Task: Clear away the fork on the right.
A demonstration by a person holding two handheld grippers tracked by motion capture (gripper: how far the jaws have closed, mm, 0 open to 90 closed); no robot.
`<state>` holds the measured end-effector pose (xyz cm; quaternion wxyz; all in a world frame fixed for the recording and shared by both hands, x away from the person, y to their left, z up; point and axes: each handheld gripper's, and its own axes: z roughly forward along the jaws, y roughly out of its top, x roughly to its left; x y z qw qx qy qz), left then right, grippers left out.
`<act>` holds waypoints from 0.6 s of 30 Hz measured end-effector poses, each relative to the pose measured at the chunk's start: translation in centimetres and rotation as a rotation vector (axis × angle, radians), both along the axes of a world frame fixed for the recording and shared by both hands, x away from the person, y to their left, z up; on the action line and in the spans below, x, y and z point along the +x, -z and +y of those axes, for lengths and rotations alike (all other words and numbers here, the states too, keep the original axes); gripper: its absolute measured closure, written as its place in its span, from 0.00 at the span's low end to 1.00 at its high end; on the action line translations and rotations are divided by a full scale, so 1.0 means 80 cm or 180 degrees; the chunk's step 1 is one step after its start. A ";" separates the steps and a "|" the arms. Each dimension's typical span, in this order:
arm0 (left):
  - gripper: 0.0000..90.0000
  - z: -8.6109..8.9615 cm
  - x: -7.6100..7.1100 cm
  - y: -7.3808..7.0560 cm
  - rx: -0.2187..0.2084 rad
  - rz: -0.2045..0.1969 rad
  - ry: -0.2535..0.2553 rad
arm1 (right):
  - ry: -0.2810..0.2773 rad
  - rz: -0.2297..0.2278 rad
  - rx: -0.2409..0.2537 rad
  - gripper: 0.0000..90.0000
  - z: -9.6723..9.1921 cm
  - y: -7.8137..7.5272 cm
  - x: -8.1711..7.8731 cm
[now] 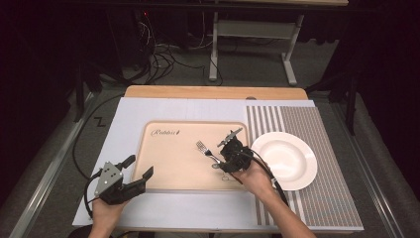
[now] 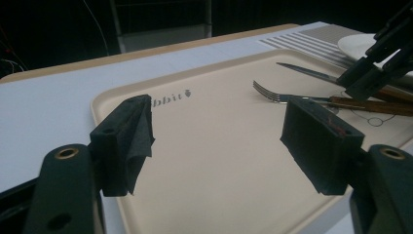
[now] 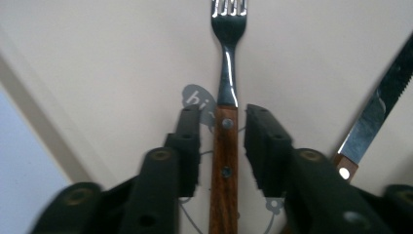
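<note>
Nearest the person, the left gripper (image 1: 134, 174) hovered over the near left corner of the beige tray (image 1: 168, 168), jaws wide apart and empty. Farther in, the right gripper (image 3: 223, 141) straddled the wooden handle of the fork (image 3: 227, 102), which lay flat on the tray; its jaws stood slightly apart, clear of the handle. A knife (image 3: 377, 114) lay just beside it. Beyond, a white plate (image 1: 284, 159) rested on the striped mat (image 1: 317, 198).
</note>
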<state>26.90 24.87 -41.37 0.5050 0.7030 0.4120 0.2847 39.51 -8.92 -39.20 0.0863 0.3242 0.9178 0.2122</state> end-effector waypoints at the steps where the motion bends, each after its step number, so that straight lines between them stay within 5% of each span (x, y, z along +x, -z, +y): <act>1: 0.31 0.000 0.001 0.000 -0.0002 0.0002 -0.0002 | -0.0041 -0.0011 -0.0009 0.85 0.001 -0.001 -0.002; 7: 0.32 -0.001 0.002 0.001 0.0030 0.0016 0.0021 | -0.0194 0.0082 -0.0021 1.00 0.012 0.010 -0.009; 18: 0.32 0.001 -0.001 -0.001 0.0026 -0.0020 0.0014 | -0.0145 0.0094 -0.0112 1.00 0.013 0.021 -0.003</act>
